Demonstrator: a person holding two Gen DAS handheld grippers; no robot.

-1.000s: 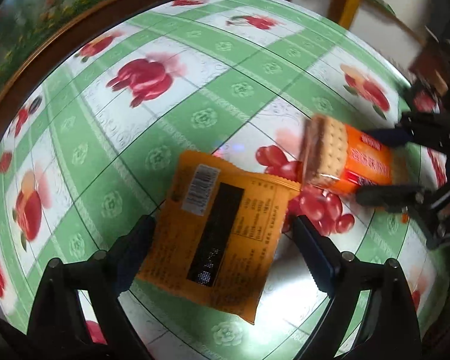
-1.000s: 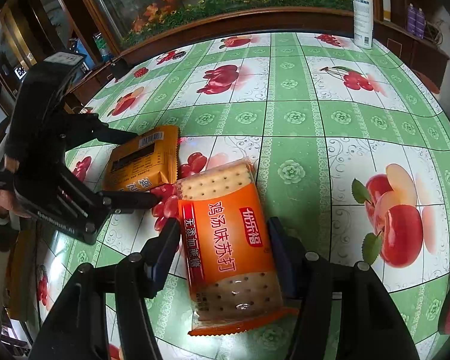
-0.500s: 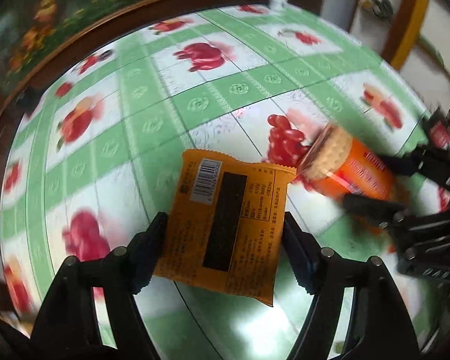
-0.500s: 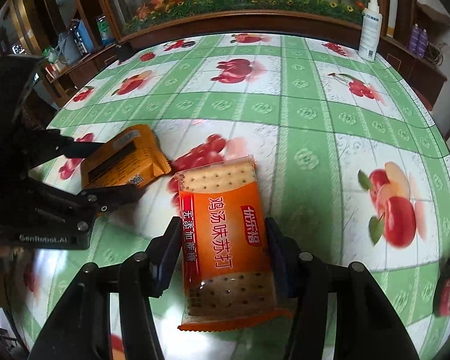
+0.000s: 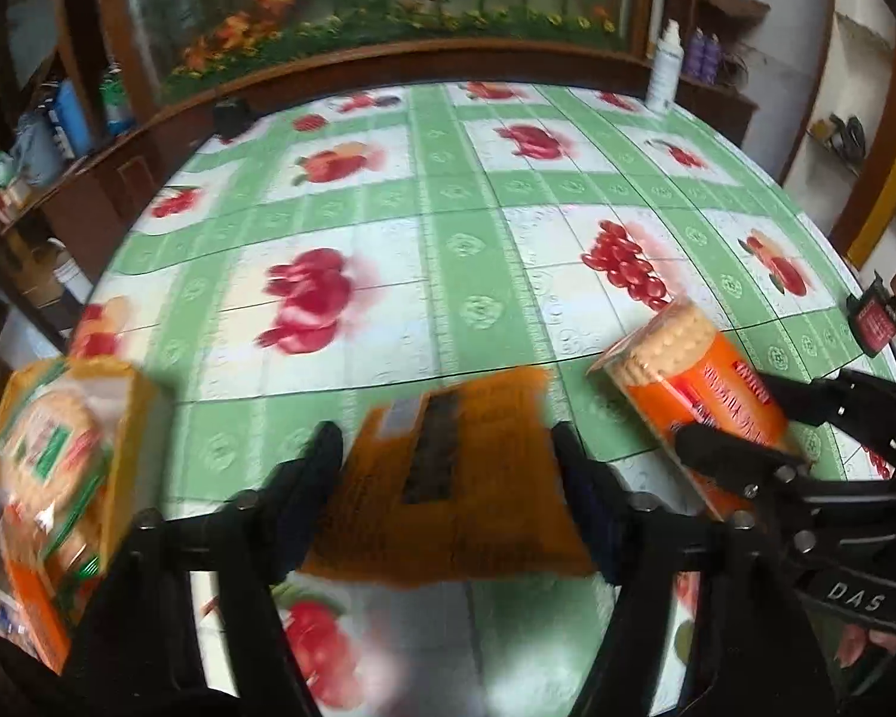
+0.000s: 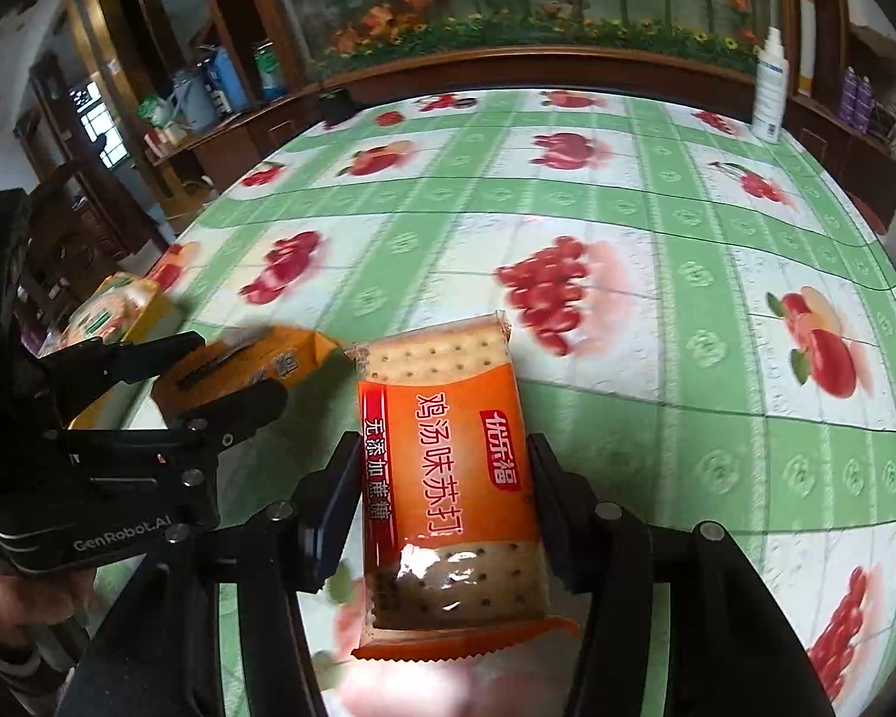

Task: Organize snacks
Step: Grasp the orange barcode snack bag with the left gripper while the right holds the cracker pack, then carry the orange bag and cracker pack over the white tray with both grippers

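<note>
A flat orange snack packet (image 5: 448,496), blurred and with its barcode side up, sits between my left gripper's fingers; my left gripper (image 5: 444,448) is shut on it and holds it off the tablecloth. The right wrist view shows that left gripper (image 6: 209,376) at the left with the orange packet (image 6: 281,358). An orange pack of soda crackers (image 6: 448,454) with Chinese print is clamped lengthwise in my right gripper (image 6: 442,460), above the table. In the left wrist view the cracker pack (image 5: 699,382) shows at the right, in the right gripper (image 5: 746,418).
A round table (image 5: 466,251) wears a green checked cloth with fruit prints. A heap of snack packs (image 5: 54,448) lies at its left edge, also seen as snack packs (image 6: 113,305). A white bottle (image 6: 767,89) stands at the far right. A small red item (image 5: 875,322) sits by the right rim.
The left jaws closed onto the orange packet and lifted it while the wrist rolled. Both grippers carried their packs leftward, and the snack heap came into view at the left.
</note>
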